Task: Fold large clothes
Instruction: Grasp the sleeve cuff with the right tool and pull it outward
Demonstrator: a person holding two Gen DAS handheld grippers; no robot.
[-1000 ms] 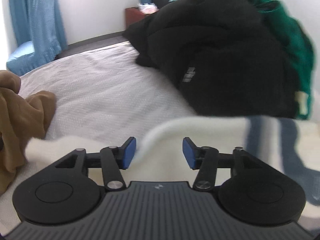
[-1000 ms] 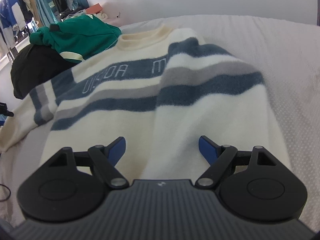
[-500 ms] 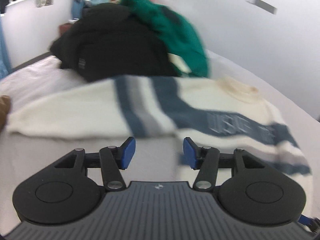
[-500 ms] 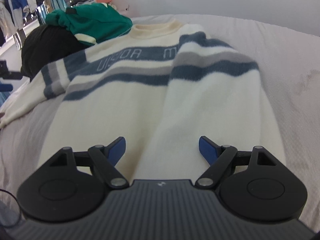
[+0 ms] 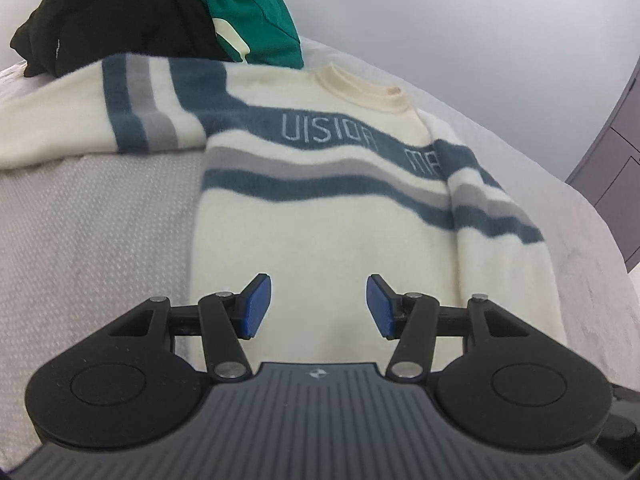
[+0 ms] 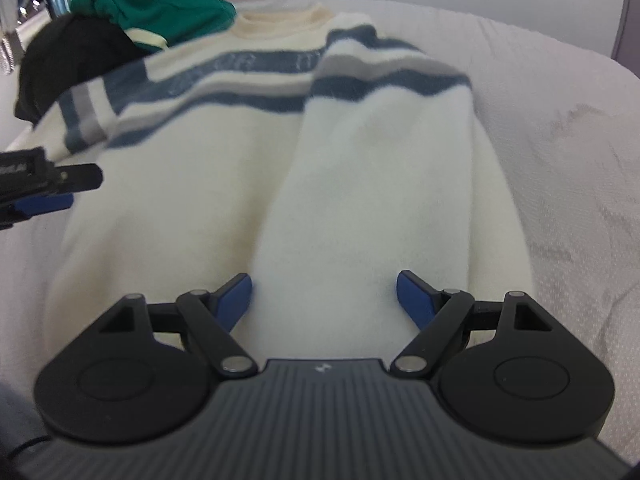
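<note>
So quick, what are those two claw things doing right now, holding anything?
Left gripper: open, holding nothing, above the striped sweater.
Right gripper: open, holding nothing, over the sweater's folded-in sleeve.

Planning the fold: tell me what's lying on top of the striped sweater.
One sleeve lies folded over the striped sweater front, covering part of its lettering. Nothing else rests there.

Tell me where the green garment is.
The green garment lies at the bed's far end, on the black clothes, just beyond the striped sweater's collar.
</note>
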